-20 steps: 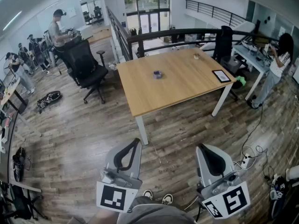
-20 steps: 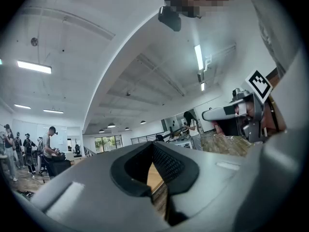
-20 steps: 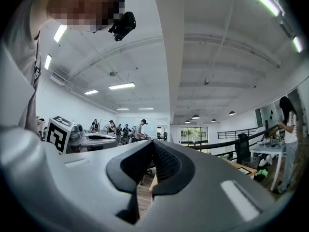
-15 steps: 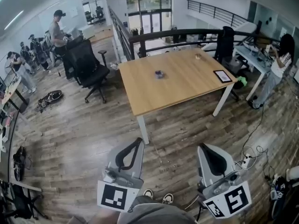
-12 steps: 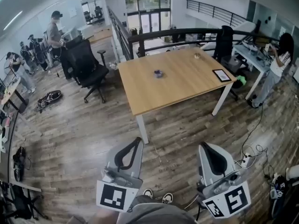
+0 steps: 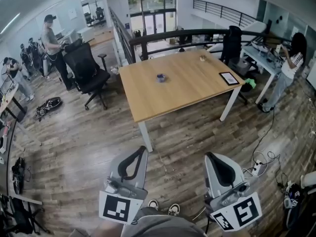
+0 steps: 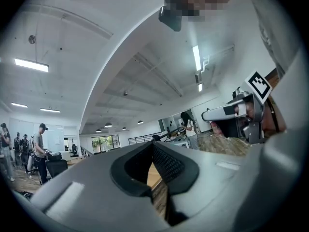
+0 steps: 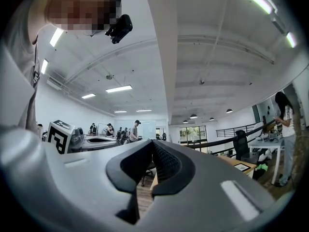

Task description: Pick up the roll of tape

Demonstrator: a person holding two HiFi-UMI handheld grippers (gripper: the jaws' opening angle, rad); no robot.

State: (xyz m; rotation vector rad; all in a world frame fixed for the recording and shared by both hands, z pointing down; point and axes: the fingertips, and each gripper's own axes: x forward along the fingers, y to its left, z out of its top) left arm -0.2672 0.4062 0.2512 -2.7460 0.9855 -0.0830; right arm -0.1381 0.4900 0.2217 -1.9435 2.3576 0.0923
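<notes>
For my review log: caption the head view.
Left claw and right claw, shut, empty, well short of the table holding the tape roll.

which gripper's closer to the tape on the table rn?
Left, slightly. The tape lies on the table ahead. In the head view the left gripper sits almost straight below it, the right gripper further off to the right. Both are well short of the table.
</notes>
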